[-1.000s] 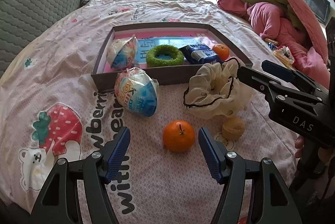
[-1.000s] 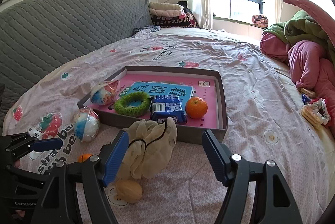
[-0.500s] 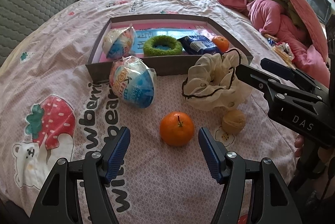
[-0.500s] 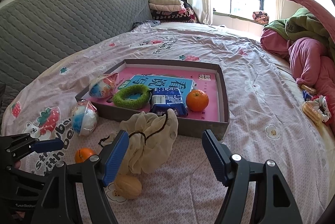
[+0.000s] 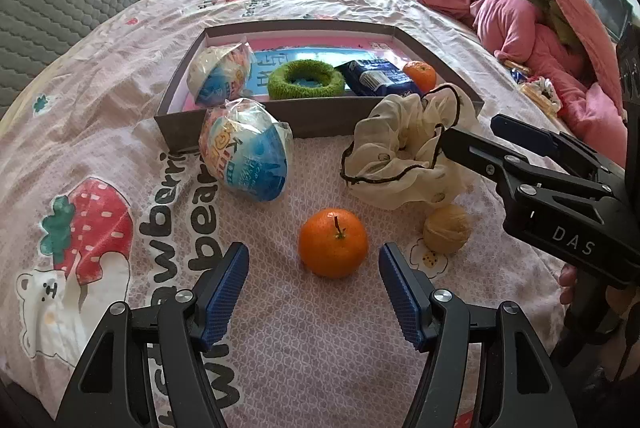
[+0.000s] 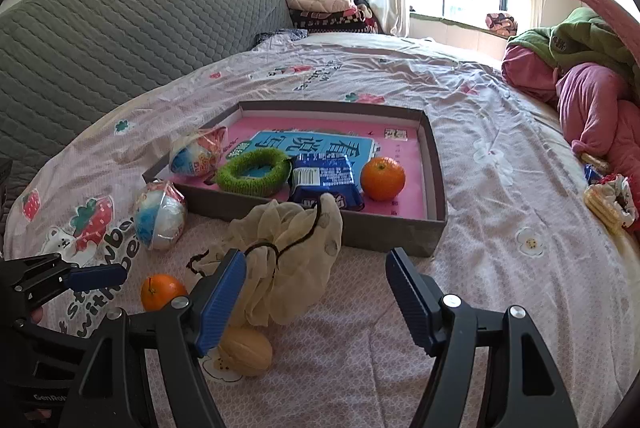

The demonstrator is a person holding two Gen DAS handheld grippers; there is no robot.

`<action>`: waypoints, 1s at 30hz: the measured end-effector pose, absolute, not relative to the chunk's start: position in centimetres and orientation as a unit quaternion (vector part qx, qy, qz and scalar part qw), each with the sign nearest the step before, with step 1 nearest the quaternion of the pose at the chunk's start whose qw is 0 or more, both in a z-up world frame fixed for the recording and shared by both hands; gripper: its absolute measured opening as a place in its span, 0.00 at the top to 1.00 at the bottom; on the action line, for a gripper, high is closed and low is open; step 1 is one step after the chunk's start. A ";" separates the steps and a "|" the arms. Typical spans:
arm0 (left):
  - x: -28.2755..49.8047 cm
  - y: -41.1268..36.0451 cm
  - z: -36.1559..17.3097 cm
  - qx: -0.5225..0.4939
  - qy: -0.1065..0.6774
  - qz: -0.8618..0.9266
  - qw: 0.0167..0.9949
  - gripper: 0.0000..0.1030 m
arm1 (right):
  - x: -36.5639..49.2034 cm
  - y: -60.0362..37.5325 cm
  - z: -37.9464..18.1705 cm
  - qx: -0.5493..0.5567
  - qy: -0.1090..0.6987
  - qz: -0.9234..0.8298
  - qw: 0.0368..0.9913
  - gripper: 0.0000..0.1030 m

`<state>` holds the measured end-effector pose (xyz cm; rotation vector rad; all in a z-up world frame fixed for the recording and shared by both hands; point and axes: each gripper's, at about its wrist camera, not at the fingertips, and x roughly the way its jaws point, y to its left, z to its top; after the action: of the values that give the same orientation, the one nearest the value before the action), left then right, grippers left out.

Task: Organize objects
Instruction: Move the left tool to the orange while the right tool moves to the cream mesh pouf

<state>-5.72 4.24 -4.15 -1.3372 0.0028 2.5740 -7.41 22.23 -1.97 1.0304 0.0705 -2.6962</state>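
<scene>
The left tongs (image 5: 312, 272) gape wide just short of a loose orange (image 5: 333, 242) on the bed (image 5: 120, 67). The right tongs (image 6: 314, 292) also stand open, one finger touching a cream scrunchie (image 6: 288, 252), a walnut (image 6: 245, 350) beneath. Farther off, a wrapped ball (image 5: 244, 155) rests at the grey tray's (image 5: 320, 121) near wall; inside lie a green ring (image 5: 306, 79), a blue packet (image 5: 374, 77) and a second orange (image 6: 383, 177).
</scene>
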 end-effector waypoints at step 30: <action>-7.4 5.1 -6.1 -0.453 0.002 0.884 0.114 0.33 | -9.7 21.0 -4.4 0.394 0.012 -0.906 0.154 0.50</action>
<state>-7.41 5.11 -6.05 -1.3276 0.0063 2.5941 -9.72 21.01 -4.36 1.1299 0.0343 -2.5978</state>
